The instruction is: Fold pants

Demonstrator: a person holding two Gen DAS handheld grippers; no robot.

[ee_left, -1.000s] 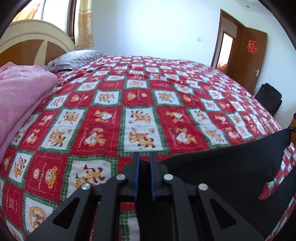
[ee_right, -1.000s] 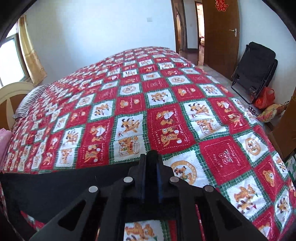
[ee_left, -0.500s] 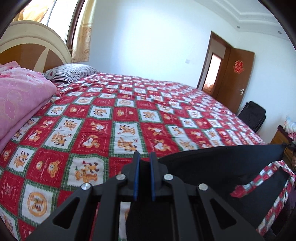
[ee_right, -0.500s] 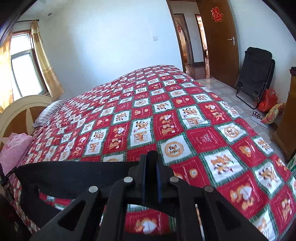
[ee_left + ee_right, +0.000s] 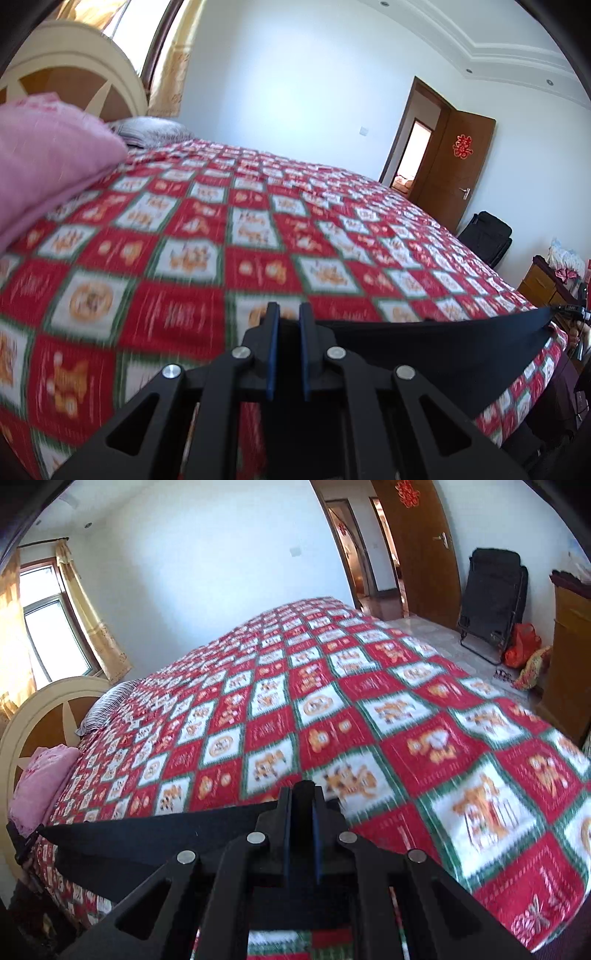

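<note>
Pants being held taut above the bed
The left gripper (image 5: 286, 347) and right gripper (image 5: 301, 834) are each clamping one end of the pants (image 5: 443, 354); their long edge is running straight between them

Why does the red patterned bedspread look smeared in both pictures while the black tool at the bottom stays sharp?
Left wrist view: the red-and-white checked bedspread is streaked by motion blur, while the left gripper is crisp, being fixed to the camera. Right wrist view: the same smear on the quilt, the right gripper sharp, the taut black pants clean-edged. Both bend straight lines, fisheye style.
</note>
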